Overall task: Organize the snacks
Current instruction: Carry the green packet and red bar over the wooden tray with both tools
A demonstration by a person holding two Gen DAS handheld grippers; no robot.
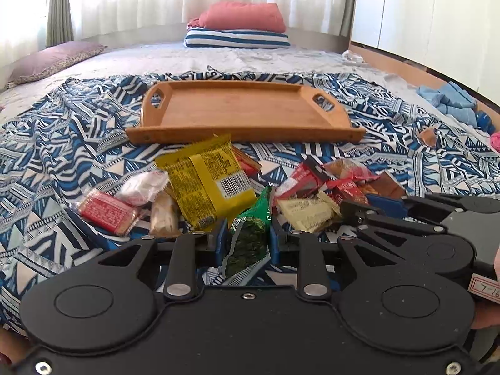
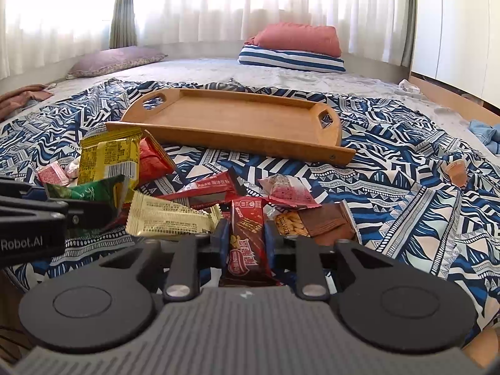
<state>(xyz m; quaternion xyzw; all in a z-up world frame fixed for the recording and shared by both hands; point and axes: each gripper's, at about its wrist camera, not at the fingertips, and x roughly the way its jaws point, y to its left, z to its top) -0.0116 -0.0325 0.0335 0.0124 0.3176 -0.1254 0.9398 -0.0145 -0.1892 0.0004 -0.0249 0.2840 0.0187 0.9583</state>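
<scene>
Two light, crinkly packets: our left tongs pinch the green packet, right tongs the red wafer bar; slippery foil, so we grip mid-body.

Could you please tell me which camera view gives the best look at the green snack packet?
The left wrist view: the green snack packet sits front and centre, pinched in the left gripper. The right wrist view shows only part of it, at the left edge, behind that gripper's arm.
</scene>
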